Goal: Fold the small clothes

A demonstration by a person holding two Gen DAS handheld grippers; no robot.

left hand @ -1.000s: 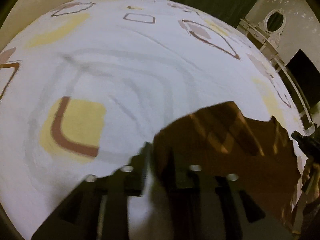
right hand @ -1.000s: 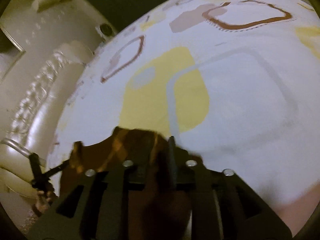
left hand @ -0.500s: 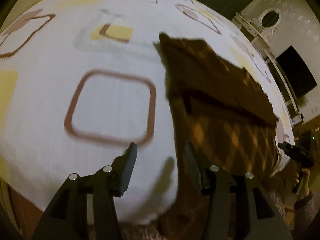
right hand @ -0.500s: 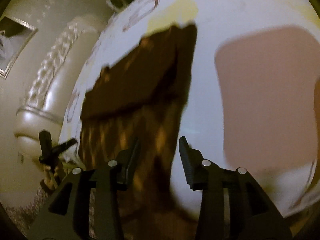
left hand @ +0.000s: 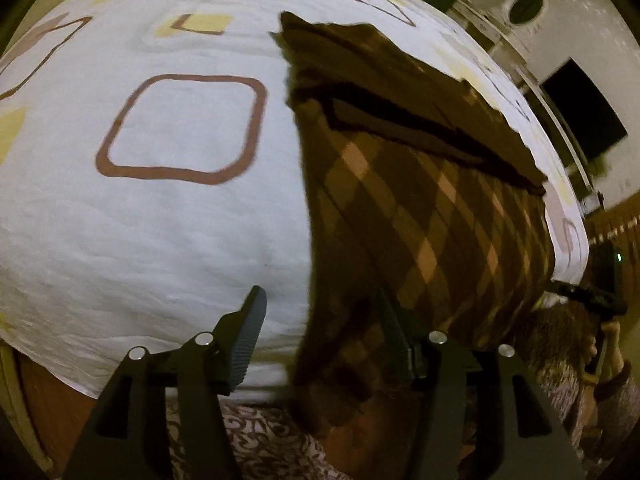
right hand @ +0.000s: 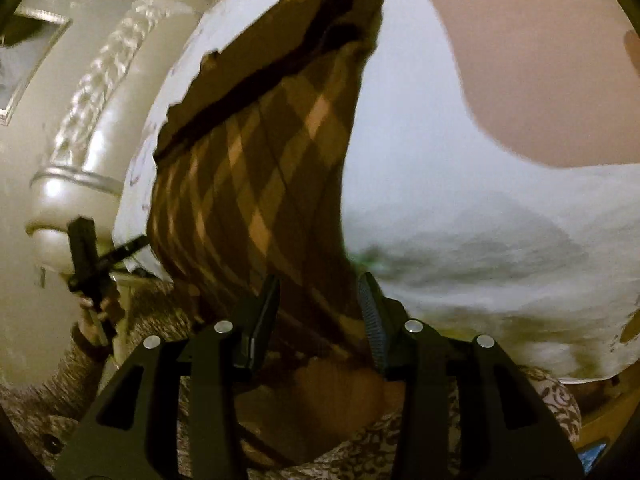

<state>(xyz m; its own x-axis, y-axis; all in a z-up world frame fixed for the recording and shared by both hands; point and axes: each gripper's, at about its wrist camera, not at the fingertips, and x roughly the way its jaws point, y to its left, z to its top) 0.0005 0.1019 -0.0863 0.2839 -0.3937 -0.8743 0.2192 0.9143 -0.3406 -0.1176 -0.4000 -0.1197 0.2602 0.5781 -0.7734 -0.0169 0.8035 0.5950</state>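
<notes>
Since the earlier frames, both grippers are releasing the cloth point(left hand: 432, 208) and backing toward the near bed edge. The cloth is now lying on the bed point(left hand: 168, 240), its far end folded over, its near end hanging over the edge. The left gripper point(left hand: 320, 340) is opening wide; the cloth's left edge is running between its fingers, unpressed. The right gripper point(right hand: 318, 312) is standing narrower, with jaws apart; the cloth's right edge is lying just beyond them, not pinched.

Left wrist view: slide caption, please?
Left gripper opening beside a brown argyle garment on the patterned sheet.
</notes>
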